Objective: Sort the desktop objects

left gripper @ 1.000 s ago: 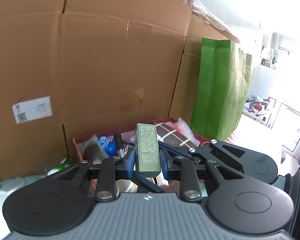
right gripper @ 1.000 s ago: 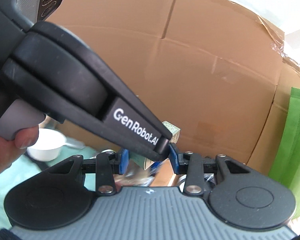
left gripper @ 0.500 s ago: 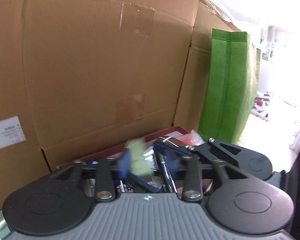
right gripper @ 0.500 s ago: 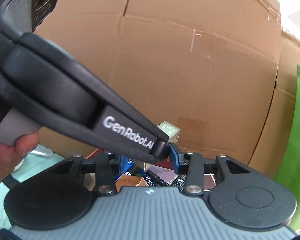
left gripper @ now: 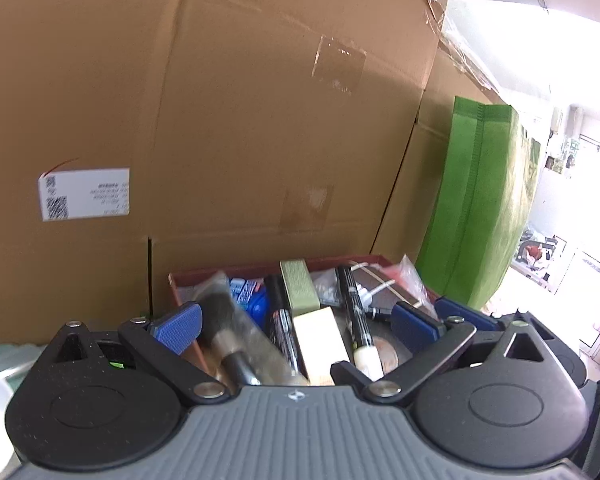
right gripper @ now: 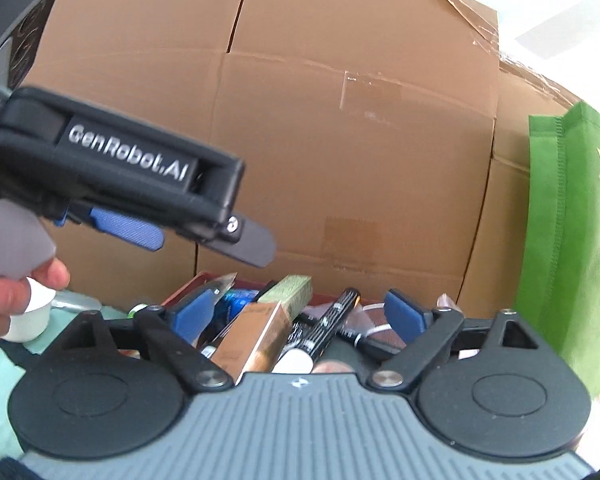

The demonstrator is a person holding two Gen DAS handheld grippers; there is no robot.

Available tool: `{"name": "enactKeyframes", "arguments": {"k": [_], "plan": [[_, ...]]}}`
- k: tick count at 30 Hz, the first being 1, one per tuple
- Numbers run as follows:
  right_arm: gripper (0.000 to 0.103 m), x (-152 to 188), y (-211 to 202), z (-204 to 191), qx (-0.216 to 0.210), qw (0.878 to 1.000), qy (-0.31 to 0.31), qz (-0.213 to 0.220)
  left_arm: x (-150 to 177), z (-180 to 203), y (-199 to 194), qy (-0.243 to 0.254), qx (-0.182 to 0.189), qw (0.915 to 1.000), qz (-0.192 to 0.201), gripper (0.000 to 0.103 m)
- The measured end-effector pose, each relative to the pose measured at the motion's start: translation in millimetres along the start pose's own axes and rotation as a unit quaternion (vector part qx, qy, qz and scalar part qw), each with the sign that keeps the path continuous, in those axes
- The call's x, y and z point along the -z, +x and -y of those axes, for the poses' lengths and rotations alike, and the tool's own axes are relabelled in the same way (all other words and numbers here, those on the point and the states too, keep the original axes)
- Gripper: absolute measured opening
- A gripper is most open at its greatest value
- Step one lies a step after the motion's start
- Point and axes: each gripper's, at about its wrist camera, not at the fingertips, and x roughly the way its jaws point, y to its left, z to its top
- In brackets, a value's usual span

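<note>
1. L gripper [left gripper: 296,322]: fingers spread wide, nothing between pads; hangs over red tray [left gripper: 236,271], prob. so a drop lands inside.
2. Olive-green box [left gripper: 299,289] lies flat in tray, between black pen [left gripper: 279,312] and black marker [left gripper: 354,312]; apart from both grippers.
3. R gripper [right gripper: 300,314]: also wide, empty, pointed at same tray from beside the L one.
4. Makeup brush [left gripper: 224,320] and tan carton [left gripper: 320,340] lie alongside; tray looks like the sorting bin, backed against cardboard boxes [left gripper: 260,120].
</note>
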Motion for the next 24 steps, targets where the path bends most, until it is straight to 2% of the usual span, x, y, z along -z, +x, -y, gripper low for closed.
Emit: {"name": "enactKeyframes", "arguments": {"k": [3,6,7,11,14,24], "plan": [[0.095,4,-36,-3,0.012,1.0,0.002,-0.016,10,5,-14,0.003,-0.001,1.0,-0.001,0.103],[0.095,5,-47,-5,0.02,0.999,0.009,-0.039,19,11,-26,-0.003,-0.013,0.9999,0.0,0.103],[0.095,5,-63,-6,0.024,0.999,0.012,-0.045,21,11,-31,-0.01,-0.017,0.9998,0.001,0.103],[0.095,15,-74,-1,0.046,0.996,0.028,-0.073,33,16,-47,-0.026,-0.033,0.9991,-0.003,0.103],[0.095,27,-94,-6,0.061,0.994,0.034,-0.088,41,23,-57,-0.018,-0.048,0.9986,-0.01,0.103],[0.095,32,-133,-8,0.107,0.988,0.041,-0.108,62,51,-81,0.015,-0.097,0.9944,-0.04,0.103]]}}
